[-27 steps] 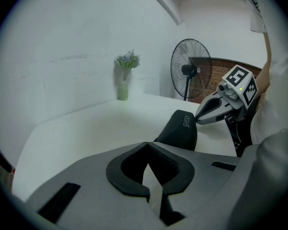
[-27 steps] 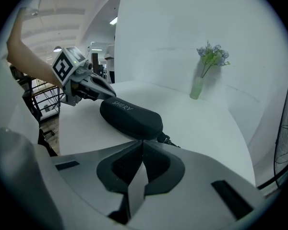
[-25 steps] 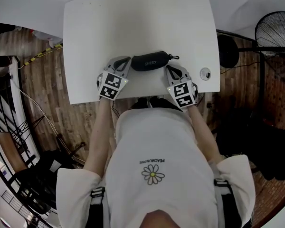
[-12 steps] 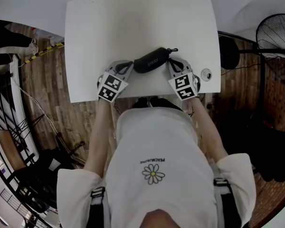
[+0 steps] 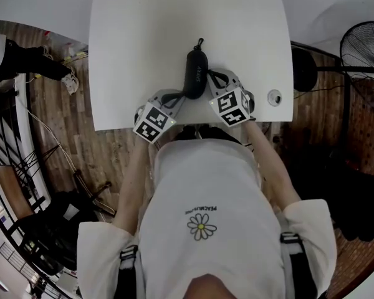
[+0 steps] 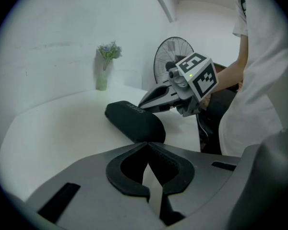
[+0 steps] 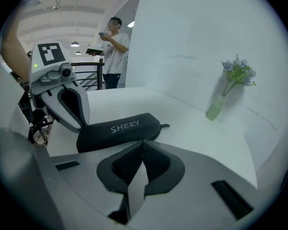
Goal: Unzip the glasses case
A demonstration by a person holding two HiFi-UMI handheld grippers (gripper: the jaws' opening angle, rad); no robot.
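We note the black glasses case (image 5: 196, 72) lying closed on the white table (image 5: 137, 42), near the front edge, with its long axis pointing away from us. Left gripper (image 5: 181, 96) at the case's near end, right gripper (image 5: 210, 78) just beside its right flank. Both sets of jaws pressed together, holding nothing.

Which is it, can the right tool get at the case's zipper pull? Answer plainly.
Probably yes. The zipper pull sticks out from the far end of the glasses case over bare table, nothing around it. The right tool lies alongside the case, jaws shut; it must open and reach forward.
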